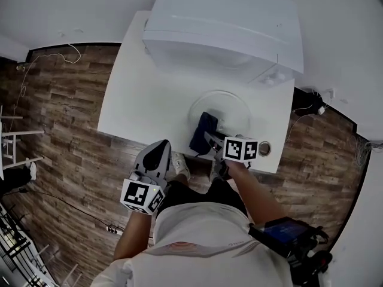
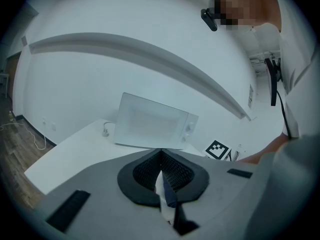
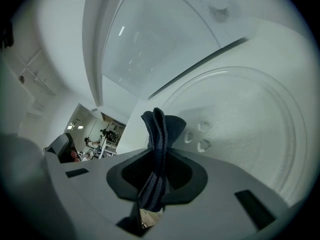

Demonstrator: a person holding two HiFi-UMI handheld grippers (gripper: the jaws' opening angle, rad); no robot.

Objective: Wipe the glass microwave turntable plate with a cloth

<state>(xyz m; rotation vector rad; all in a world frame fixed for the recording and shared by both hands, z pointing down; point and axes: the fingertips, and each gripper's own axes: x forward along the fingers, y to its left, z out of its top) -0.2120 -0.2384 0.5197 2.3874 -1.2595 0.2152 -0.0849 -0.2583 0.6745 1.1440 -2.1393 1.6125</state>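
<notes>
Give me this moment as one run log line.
right gripper: shut on cloth at plate near rim | left gripper: shut, empty, off table | plate: on table, before microwave

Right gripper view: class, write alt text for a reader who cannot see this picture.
The right claw is shut on a folded dark blue cloth, which sticks up from between its jaws. Just beyond it lies the round glass turntable plate, with the white microwave behind it.

Item count: one microwave (image 1: 224, 23), one glass turntable plate (image 1: 234, 100), one cloth (image 1: 202, 133), one bench (image 1: 137, 100), two grippers: left gripper (image 1: 159, 148), right gripper (image 1: 209, 137).
</notes>
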